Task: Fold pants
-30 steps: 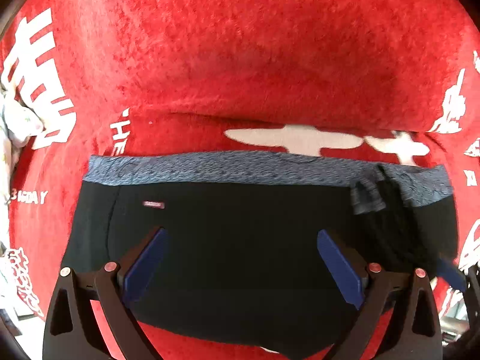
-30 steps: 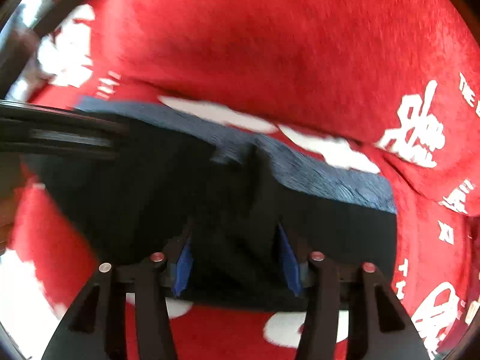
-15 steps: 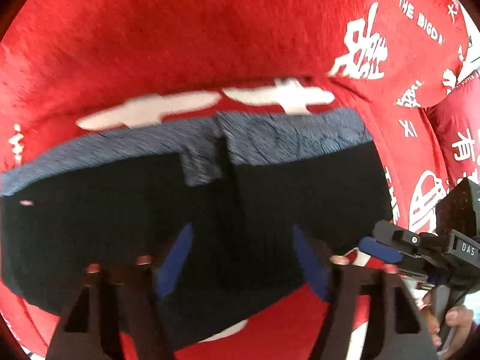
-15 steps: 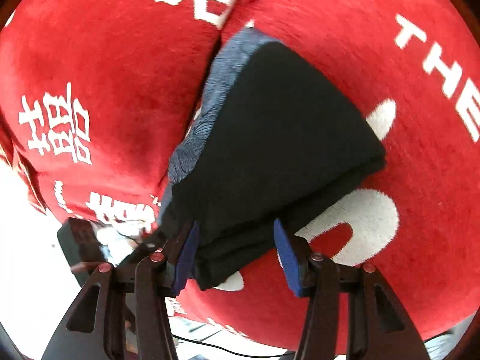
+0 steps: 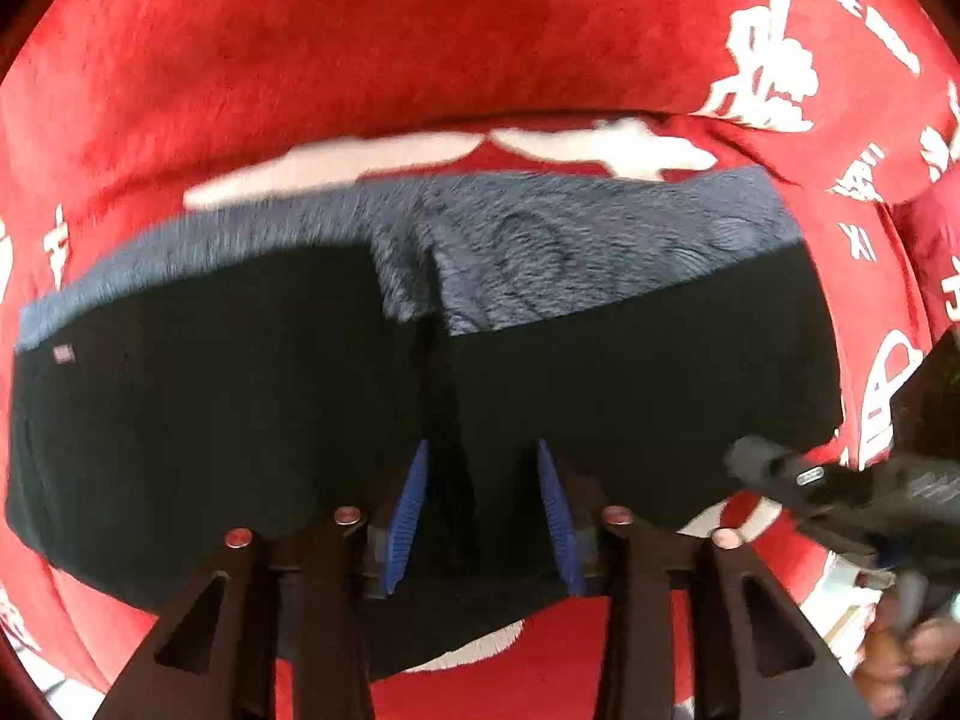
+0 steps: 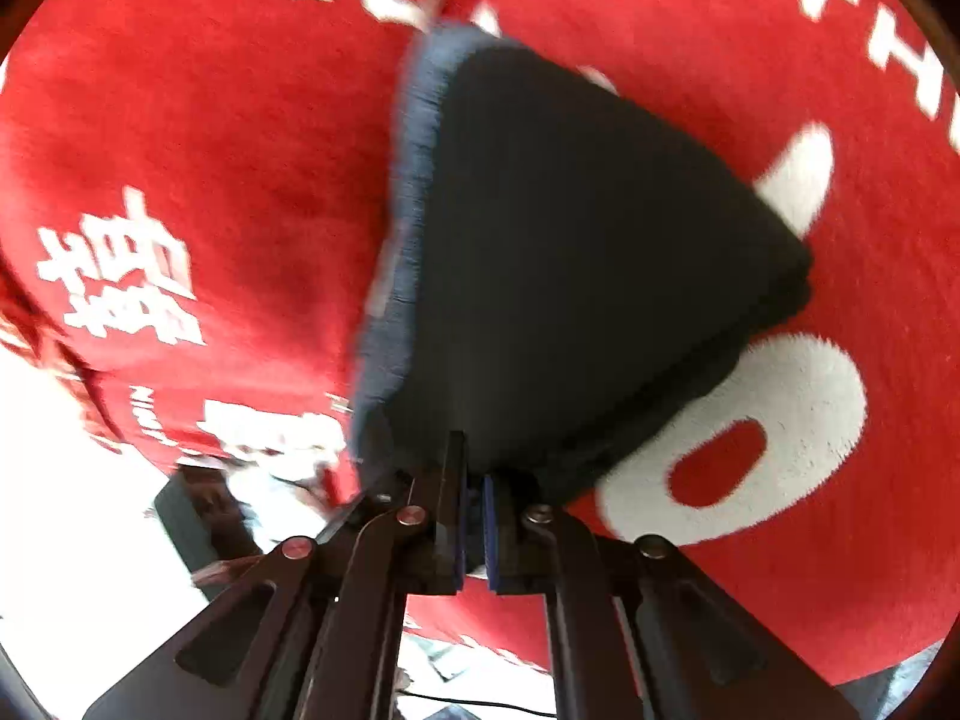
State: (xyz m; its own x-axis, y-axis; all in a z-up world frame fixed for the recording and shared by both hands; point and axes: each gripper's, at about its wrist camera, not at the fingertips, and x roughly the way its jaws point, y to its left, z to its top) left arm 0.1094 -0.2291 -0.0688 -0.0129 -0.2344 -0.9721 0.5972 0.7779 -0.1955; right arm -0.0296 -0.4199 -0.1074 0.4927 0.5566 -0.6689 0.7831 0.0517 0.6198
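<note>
Pants [image 5: 240,420] are lying mostly folded ahead of your half-open, empty left gripper [image 5: 483,516] while your right gripper [image 6: 474,531] is pinching their corner.

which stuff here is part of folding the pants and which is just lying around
Part of the job:
black pants, folded, with a grey-blue waistband
left claw, pads apart over the pants
right claw, pinching the pants' edge

Just there:
red blanket with white lettering, beneath everything
</note>
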